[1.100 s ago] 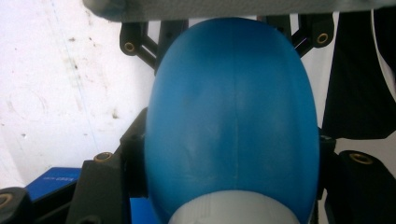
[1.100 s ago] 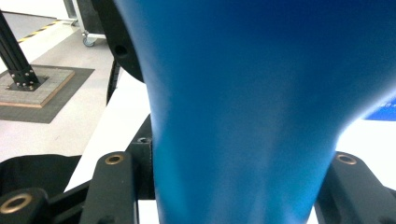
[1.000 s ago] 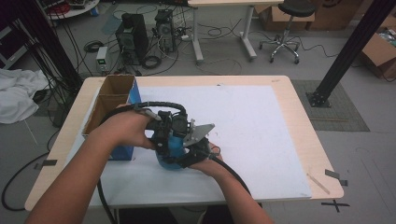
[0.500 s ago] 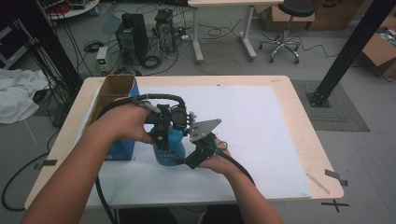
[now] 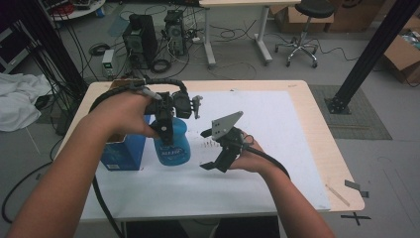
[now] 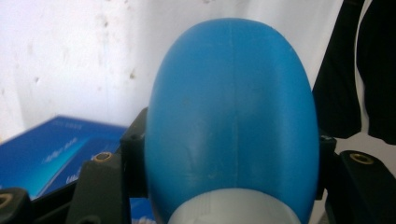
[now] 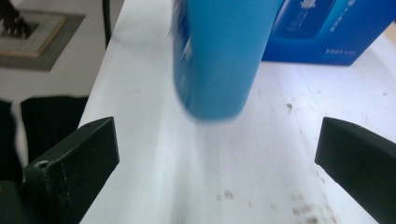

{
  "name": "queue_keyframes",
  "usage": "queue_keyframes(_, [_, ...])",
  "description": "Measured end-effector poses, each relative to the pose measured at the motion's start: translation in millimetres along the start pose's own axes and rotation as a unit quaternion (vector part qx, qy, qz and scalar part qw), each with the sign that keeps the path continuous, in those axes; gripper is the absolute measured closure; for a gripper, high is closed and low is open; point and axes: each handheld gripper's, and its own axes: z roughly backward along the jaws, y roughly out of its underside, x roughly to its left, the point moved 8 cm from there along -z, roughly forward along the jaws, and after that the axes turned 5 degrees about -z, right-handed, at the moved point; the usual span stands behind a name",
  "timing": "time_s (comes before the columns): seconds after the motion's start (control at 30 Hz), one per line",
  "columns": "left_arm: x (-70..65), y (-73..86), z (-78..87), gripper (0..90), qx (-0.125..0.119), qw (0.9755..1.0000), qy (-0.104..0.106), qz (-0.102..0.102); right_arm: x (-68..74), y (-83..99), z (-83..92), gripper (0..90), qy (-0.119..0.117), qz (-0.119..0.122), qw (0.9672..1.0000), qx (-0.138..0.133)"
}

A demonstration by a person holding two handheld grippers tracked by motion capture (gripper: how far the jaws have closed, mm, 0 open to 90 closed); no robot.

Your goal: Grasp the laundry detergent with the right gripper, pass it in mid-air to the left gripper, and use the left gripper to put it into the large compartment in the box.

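Observation:
A blue plastic bottle (image 5: 173, 146) hangs upright just above the white sheet, left of the table's middle. My left gripper (image 5: 167, 124) is shut on its top; in the left gripper view the bottle's blue shoulder (image 6: 231, 112) sits between the two black jaws. To its right, my right gripper (image 5: 204, 149) stands apart from the bottle with its jaws wide. Those jaws have just been opening, and nothing is between them. The right gripper view looks past its fingertips (image 7: 74, 168) at the bottle's lower body (image 7: 215, 56), blurred and off the surface.
A blue carton (image 5: 124, 152) stands on the table just left of the bottle, also seen as the carton (image 7: 327, 32) behind it. A white sheet (image 5: 277, 124) covers most of the wooden table (image 5: 324, 148). Small dark specks (image 5: 210, 145) lie by the right gripper.
The right gripper let go of the bottle, opened wide and drew away to the right. The left gripper rose and lifted the bottle off the table.

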Motion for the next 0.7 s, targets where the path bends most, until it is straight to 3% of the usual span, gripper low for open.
queue_keyframes(0.17, [13.1, 12.3, 19.9, 38.7, 0.000, 0.9986, 0.001, 0.053, -7.2, 6.2, 16.5, 0.0, -0.006, 0.005, 0.9981, 0.062])
queue_keyframes(0.2, [16.9, 16.6, 26.4, 38.7, -0.001, 0.9975, 0.003, 0.071, -9.7, 10.6, 22.2, 0.0, -0.008, 0.006, 0.9957, 0.092])
queue_keyframes(0.23, [16.9, 16.6, 26.4, 38.7, -0.001, 0.9975, 0.003, 0.071, -9.7, 10.6, 22.2, 0.0, -0.008, 0.006, 0.9957, 0.092])
queue_keyframes(0.27, [21.7, 22.8, 34.7, 38.7, -0.005, 0.9948, 0.006, 0.102, -12.1, 16.0, 27.0, 0.0, -0.010, 0.008, 0.9920, 0.126])
queue_keyframes(0.37, [28.6, 33.0, 47.0, 38.6, -0.010, 0.9884, 0.012, 0.151, -15.5, 23.5, 33.0, 0.0, -0.013, 0.003, 0.9864, 0.164])
queue_keyframes(0.4, [28.6, 33.0, 47.0, 38.6, -0.010, 0.9884, 0.012, 0.151, -15.5, 23.5, 33.0, 0.0, -0.013, 0.003, 0.9864, 0.164])
queue_keyframes(0.47, [35.3, 45.2, 58.7, 38.6, -0.011, 0.9816, 0.010, 0.191, -18.9, 30.4, 40.9, 0.0, -0.015, 0.005, 0.9803, 0.197])
queue_keyframes(0.6, [42.0, 63.4, 71.8, 38.6, -0.008, 0.9704, 0.013, 0.241, -21.6, 33.5, 51.8, 0.0, -0.010, 0.009, 0.9747, 0.223])
queue_keyframes(0.67, [45.1, 72.5, 77.4, 38.6, -0.008, 0.9625, 0.017, 0.271, -22.7, 33.7, 57.3, 0.0, -0.008, 0.010, 0.9726, 0.232])
queue_keyframes(0.7, [45.1, 72.5, 77.4, 38.6, -0.008, 0.9625, 0.017, 0.271, -22.7, 33.7, 57.3, 0.0, -0.008, 0.010, 0.9726, 0.232])
